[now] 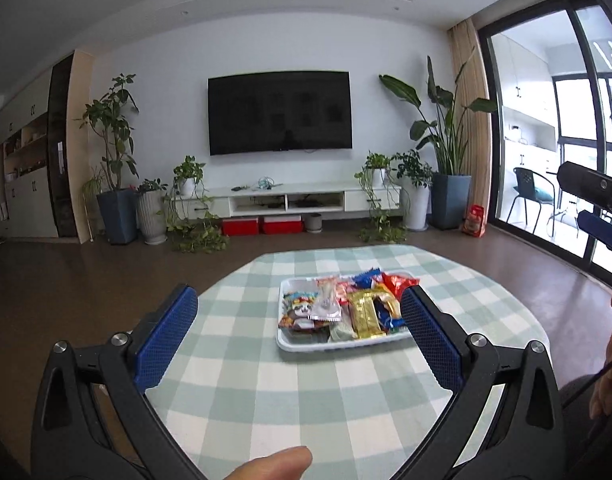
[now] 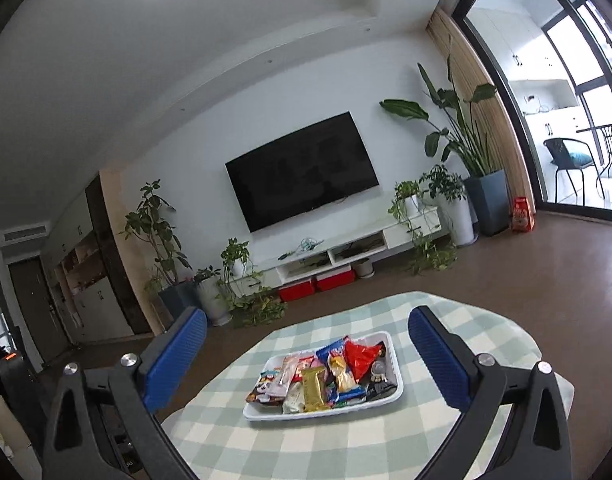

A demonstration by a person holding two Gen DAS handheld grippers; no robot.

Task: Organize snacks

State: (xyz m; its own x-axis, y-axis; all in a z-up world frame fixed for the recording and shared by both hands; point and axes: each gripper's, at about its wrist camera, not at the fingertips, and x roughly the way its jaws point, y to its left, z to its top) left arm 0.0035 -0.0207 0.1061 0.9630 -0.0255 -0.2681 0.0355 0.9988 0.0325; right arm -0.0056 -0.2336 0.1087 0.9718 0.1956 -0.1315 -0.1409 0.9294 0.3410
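Snacks (image 1: 346, 308) lie heaped in a white tray (image 1: 306, 348) on the bench (image 1: 245, 380), which wears a green-and-white checked cloth. Wrappers overlap so that most are only partly seen: a gold bar (image 2: 314, 388) sits on top near the front, a red packet (image 2: 362, 354) toward the back, a panda-printed pack (image 1: 301, 312) at the tray's left end. Print on the wrappers is too small to read, and what lies under the top layer is hidden.

Left gripper (image 1: 299, 340) hangs above the bench with its jaws spread wide, holding nothing; its right finger (image 1: 430, 344) covers the tray's right end in the left wrist view. A thumb tip (image 1: 273, 462) is cut off at the bottom edge of that view. Right gripper (image 2: 308, 360) is likewise spread wide and holds nothing, raised and tilted, with the tray seen between its fingers. In the left wrist view only part of it shows, at the right edge (image 1: 598, 208).

Bare cloth surrounds the tray on all sides, broadest toward the near rim. Beyond the far rim is brown floor (image 1: 85, 272), well short of the TV (image 1: 279, 112) wall.
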